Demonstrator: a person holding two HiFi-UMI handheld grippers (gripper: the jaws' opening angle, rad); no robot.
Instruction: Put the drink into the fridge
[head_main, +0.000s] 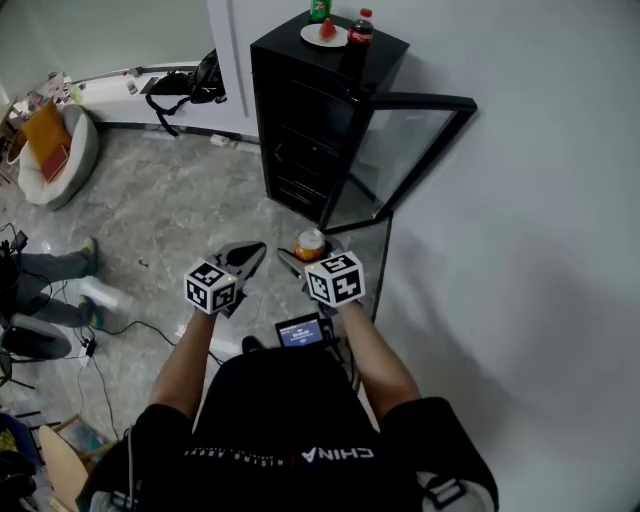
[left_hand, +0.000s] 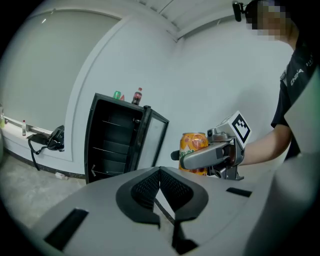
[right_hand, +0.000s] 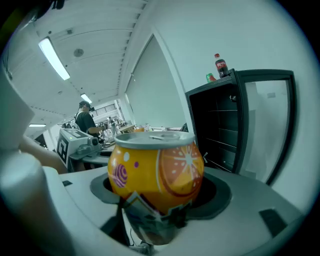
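We held the orange drink can (right_hand: 157, 175) in the right gripper (head_main: 305, 258). Its two jaws pressed on the can's sides, low on the round body. The can stood up straight in the air, near the middle of the head view, a little way in front of the black fridge (head_main: 300, 130). The left gripper (left_hand: 160, 175) was closed with nothing in it. It hung just beside the right one, on its left in the head view.

We thought the can would be smooth and a bit slippery. Its thin metal would dent if we squeezed too hard. We could not tell if it was full, so it may have been heavy or light. The best place to hold it looked like the round middle, with the top kept up.

The fridge stood at the top middle of the head view, against a white wall (head_main: 520, 250). Its glass door (head_main: 410, 150) hung open to the right, and we saw dark shelves inside. A cola bottle (head_main: 361, 28) and a plate (head_main: 312, 37) sat on top. The floor (head_main: 170, 200) was grey and looked hard, so a dropped can might dent
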